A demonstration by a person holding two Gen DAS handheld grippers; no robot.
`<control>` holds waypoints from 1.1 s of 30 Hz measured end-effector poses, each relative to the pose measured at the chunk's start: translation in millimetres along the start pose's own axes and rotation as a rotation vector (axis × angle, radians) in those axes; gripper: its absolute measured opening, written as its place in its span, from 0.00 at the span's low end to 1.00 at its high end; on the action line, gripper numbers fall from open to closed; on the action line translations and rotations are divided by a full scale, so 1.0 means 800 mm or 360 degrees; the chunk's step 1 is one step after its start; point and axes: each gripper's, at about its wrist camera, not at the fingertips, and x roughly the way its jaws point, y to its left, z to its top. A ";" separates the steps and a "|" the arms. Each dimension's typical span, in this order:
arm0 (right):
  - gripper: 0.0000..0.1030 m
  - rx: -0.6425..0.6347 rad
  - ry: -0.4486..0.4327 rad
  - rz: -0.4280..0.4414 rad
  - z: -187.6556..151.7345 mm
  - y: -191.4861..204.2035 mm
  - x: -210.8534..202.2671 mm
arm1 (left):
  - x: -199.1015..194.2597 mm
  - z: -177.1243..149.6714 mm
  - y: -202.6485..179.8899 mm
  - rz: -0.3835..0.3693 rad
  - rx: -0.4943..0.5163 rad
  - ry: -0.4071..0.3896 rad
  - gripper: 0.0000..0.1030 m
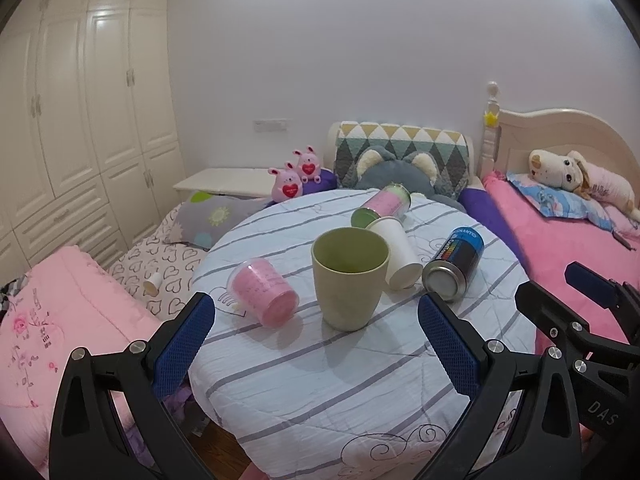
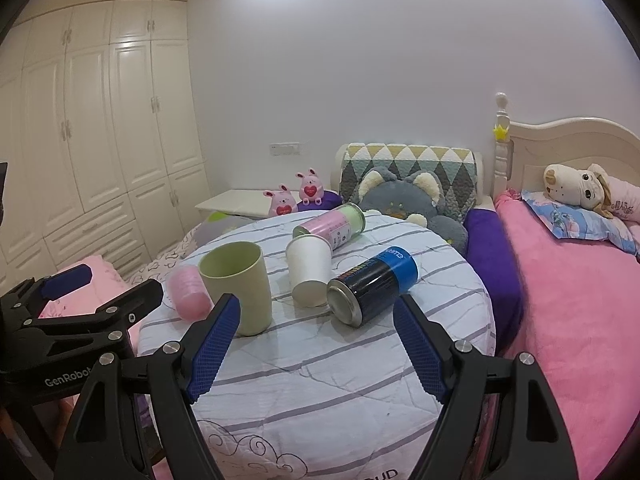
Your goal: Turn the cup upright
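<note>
A pale green cup stands upright, mouth up, on the round table with a striped cloth; it also shows in the right wrist view. My left gripper is open and empty, just in front of the cup, not touching it. My right gripper is open and empty, in front of the blue can. The right gripper also shows at the right edge of the left wrist view.
A white paper cup lies on its side behind the green cup. A pink clear cup lies to its left, a blue spray can to its right, a pink-green can farther back. Beds with plush toys surround the table.
</note>
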 end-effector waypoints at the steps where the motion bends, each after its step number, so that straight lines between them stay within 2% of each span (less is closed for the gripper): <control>1: 0.78 0.0003 0.0001 0.0002 0.000 -0.001 0.000 | 0.001 0.000 -0.001 0.0000 0.0005 0.0003 1.00; 33: 0.78 0.0019 0.0026 0.0026 -0.003 -0.011 0.012 | 0.016 -0.003 -0.005 0.0010 0.0002 0.0020 1.00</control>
